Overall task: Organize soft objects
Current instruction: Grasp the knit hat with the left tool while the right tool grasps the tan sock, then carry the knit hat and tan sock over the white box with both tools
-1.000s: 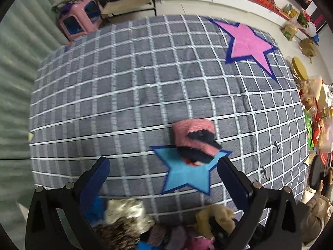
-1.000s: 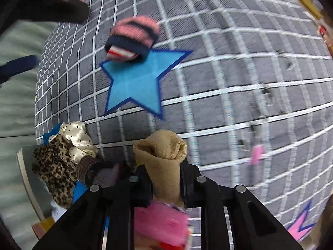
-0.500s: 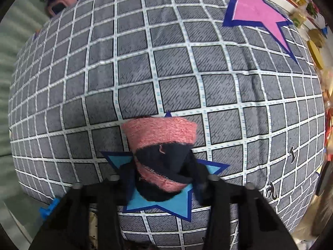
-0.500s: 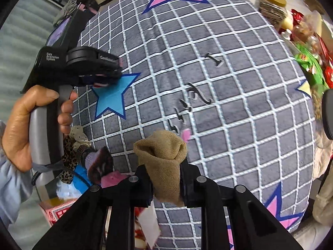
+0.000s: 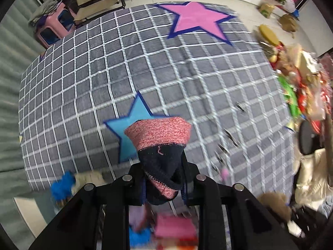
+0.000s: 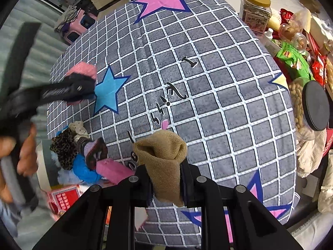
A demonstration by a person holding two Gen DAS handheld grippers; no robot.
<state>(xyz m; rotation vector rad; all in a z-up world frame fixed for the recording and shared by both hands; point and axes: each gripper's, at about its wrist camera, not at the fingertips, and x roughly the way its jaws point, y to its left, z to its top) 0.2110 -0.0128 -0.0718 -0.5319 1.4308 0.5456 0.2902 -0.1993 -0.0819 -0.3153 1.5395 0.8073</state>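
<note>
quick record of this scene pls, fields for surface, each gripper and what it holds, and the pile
surface: grey checked cloth with star patches
left gripper: jaws closing on pink and navy knit sock
right gripper: shut on tan sock
blue star: bare, beside the left gripper
pile: soft items at the cloth's near left edge, leopard print, blue, pink

Pink-and-navy sock (image 5: 159,143), tan sock (image 6: 164,156), grey white-checked cloth (image 6: 218,104), blue star (image 6: 109,90)
</note>
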